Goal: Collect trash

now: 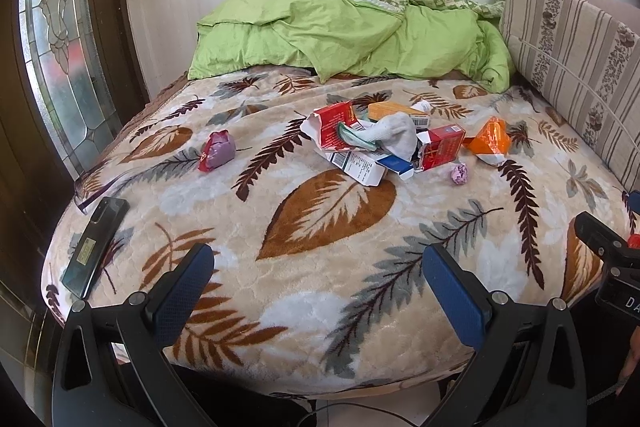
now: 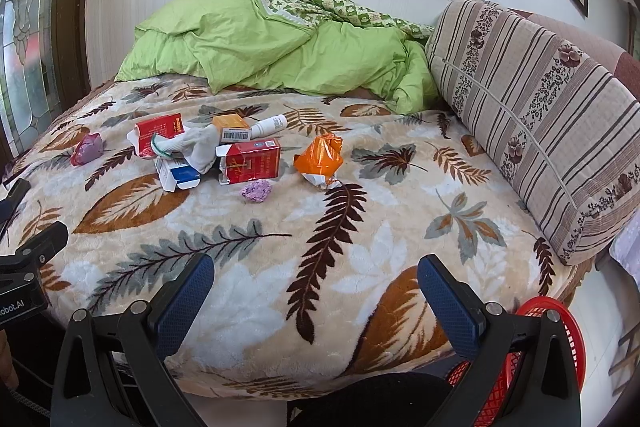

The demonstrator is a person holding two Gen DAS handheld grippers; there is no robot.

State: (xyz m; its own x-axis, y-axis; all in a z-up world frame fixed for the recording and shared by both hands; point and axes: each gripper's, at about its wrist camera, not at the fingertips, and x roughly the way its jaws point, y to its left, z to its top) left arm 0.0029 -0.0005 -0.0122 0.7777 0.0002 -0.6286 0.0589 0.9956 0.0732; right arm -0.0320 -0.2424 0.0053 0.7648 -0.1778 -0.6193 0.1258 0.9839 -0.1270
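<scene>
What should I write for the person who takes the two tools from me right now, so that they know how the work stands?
Left tool: open, empty, over the near edge of the bed.
Right tool: open, empty, also at the near edge.
Trash: all on the blanket. Middle pile of red boxes, an orange box, a white-blue box, a white bottle and a white sock. Apart from the pile: orange wrapper, small purple ball, purple-red wrapper on the left.
Red basket: on the floor by the right tool.
Phone: near left corner, probably not trash.
Done: nothing visibly collected. Left: everything.
</scene>
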